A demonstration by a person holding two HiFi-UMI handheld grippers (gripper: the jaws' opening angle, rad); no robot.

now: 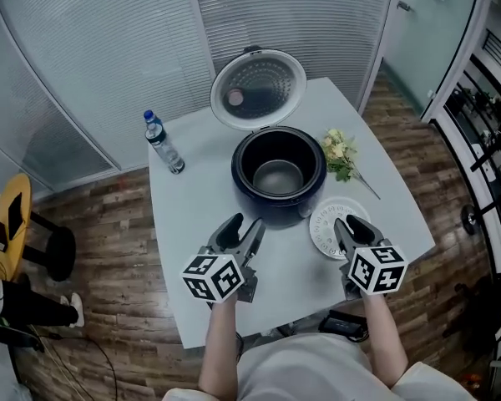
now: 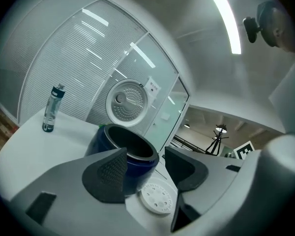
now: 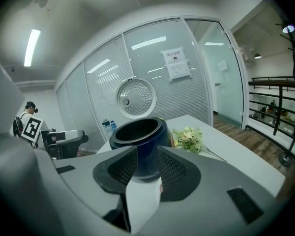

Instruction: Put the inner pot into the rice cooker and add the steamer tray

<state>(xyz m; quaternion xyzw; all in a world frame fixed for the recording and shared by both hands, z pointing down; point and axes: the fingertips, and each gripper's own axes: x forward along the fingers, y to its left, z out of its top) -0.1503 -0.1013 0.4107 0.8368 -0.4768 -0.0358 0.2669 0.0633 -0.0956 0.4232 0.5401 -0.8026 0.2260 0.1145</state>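
A white desk [image 1: 184, 215] fills the middle of the head view, seen steeply from above. At its upper left stands a clear plastic water bottle [image 1: 164, 143] with a blue cap.

At lower left of centre, the left hand-held gripper [image 1: 245, 225] points toward the cooker. Its jaws stand wide apart with nothing between them. Its own view shows only the cooker and tray beyond the open gap.

In the centre sits a dark blue round rice cooker [image 1: 275, 213]. Its silver-lined lid [image 1: 258, 88] is tipped up and open behind it. A grey metal inner pot [image 1: 277, 176] appears to be seated inside already, though the dark interior makes this hard to confirm.

Just right of the cooker's base, a white round perforated plastic steamer tray [image 1: 326, 228] lies flat on the desk. The right hand-held gripper [image 1: 352, 224] hovers over the tray's right edge. Its jaws are partly apart and are not pressing on anything.

At the upper right of the cooker lies a small bunch of pale yellow flowers [image 1: 338, 153] with green leaves.

The pot step looks done, so the tray is the step in hand. The next move calls for clamping the tray's thin rim, lifting it level, and lowering it squarely into the pot's mouth.
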